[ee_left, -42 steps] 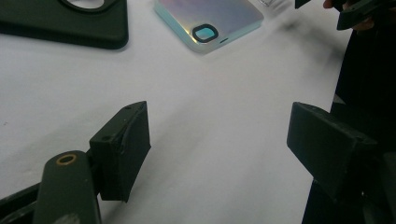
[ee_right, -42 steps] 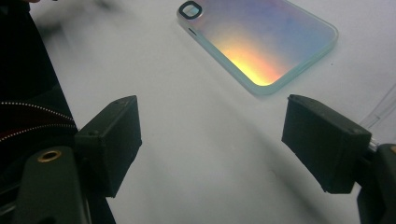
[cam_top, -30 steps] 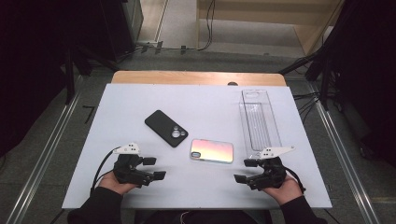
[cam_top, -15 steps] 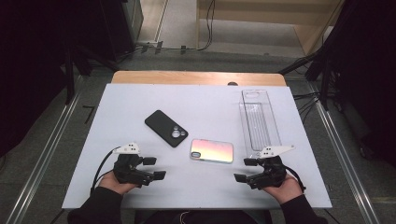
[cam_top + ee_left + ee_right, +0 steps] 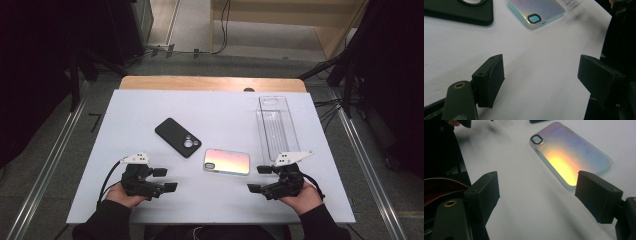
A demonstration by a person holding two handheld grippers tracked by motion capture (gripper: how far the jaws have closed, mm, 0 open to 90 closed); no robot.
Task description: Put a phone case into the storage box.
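Resting near the worktop's (image 5: 150,107) front edge, our left tongs (image 5: 167,180) and right tongs (image 5: 256,179) both gape with nothing between them; the iridescent phone case (image 5: 227,161) lies between them, slightly farther back; a black phone case (image 5: 177,137) sits just behind-left of it; a clear tray (image 5: 276,127) stands to its right.

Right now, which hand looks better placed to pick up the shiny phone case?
The right. The right gripper sits close beside the shiny phone case, jaws open and facing it, and that case looms large in the right gripper view. The left gripper is also open but lies farther off.
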